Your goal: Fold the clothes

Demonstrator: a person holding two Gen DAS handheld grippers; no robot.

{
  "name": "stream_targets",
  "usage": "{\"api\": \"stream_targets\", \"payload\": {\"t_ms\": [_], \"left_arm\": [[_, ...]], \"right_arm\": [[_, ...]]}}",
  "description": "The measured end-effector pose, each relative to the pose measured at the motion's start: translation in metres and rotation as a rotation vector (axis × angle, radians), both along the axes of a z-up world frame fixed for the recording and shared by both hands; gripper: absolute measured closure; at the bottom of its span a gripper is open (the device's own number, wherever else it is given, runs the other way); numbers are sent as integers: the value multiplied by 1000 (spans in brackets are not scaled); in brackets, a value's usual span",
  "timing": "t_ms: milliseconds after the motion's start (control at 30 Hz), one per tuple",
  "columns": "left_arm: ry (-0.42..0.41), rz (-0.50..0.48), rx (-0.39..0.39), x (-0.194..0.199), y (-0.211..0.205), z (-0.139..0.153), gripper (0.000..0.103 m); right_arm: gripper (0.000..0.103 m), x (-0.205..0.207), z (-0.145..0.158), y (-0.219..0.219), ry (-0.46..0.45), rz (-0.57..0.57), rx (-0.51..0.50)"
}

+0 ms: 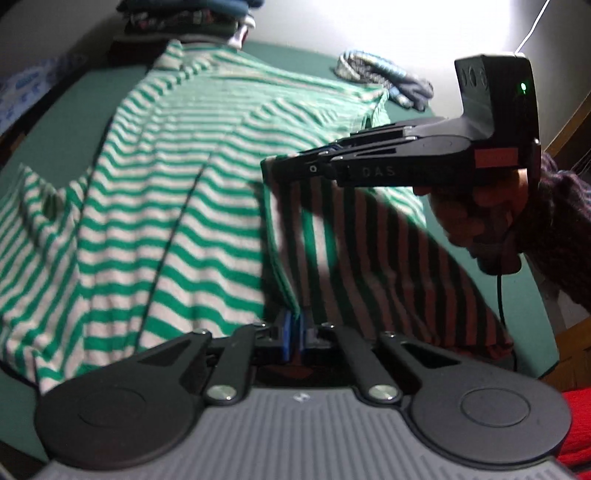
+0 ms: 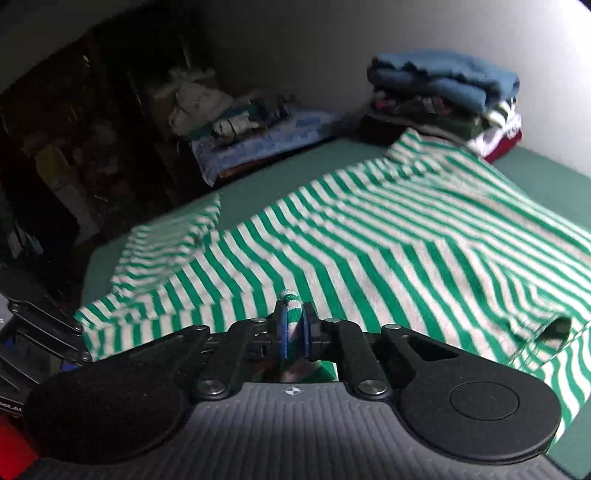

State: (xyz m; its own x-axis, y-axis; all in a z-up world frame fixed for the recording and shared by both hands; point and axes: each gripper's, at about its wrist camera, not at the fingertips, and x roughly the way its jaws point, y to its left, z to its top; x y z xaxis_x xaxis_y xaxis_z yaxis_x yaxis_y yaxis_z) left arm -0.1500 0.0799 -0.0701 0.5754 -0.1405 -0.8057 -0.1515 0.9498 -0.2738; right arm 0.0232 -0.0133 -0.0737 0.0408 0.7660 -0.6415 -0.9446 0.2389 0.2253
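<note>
Two views, one moment. Left wrist view: green-and-white striped knit shirt (image 1: 177, 192) spread across green-covered table (image 1: 295, 62), collar toward far stack of folded clothes (image 1: 184, 18). Left gripper (image 1: 292, 334) at near hem, blue-padded jaws closed on an upturned fold of striped cloth. Right gripper (image 1: 273, 166) entering from right, held in a hand (image 1: 476, 218) with dark sleeve, jaws pinching the raised shirt edge, shadow cast below. Small bundle of blue-and-white cloth (image 1: 384, 77) at far table edge.

Right wrist view: same striped shirt (image 2: 369, 236) lying flat on green table (image 2: 258, 188), one sleeve (image 2: 170, 236) out to left. Right gripper (image 2: 294, 330) with jaws nearly closed, clamping a rolled tuft of striped fabric. Folded stack (image 2: 447, 96) beyond collar.
</note>
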Motion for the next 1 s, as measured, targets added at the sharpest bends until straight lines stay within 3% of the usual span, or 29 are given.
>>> {"api": "stream_targets", "payload": {"t_ms": [100,267,467,633,733,900,1000], "left_arm": [[2,-24,28,4,-3,-5,103],[-24,-47,27,5,7,1,103],[-28,-108,42,8,10,11,103],[-34,-133,58,10,29,28,103],[-9,-158,68,13,34,26,103],[53,-226,95,9,23,6,103],[28,-224,21,3,28,9,102]], "right_arm": [[76,5,0,-16,11,-63,-30],[71,0,35,-94,47,-171,6],[65,-67,36,-169,74,-232,-173],[56,-115,16,-172,61,-247,-231],[62,-128,8,-165,44,-287,-234],[62,-134,14,-168,26,-327,-235],[60,-129,27,-176,54,-387,-187]]}}
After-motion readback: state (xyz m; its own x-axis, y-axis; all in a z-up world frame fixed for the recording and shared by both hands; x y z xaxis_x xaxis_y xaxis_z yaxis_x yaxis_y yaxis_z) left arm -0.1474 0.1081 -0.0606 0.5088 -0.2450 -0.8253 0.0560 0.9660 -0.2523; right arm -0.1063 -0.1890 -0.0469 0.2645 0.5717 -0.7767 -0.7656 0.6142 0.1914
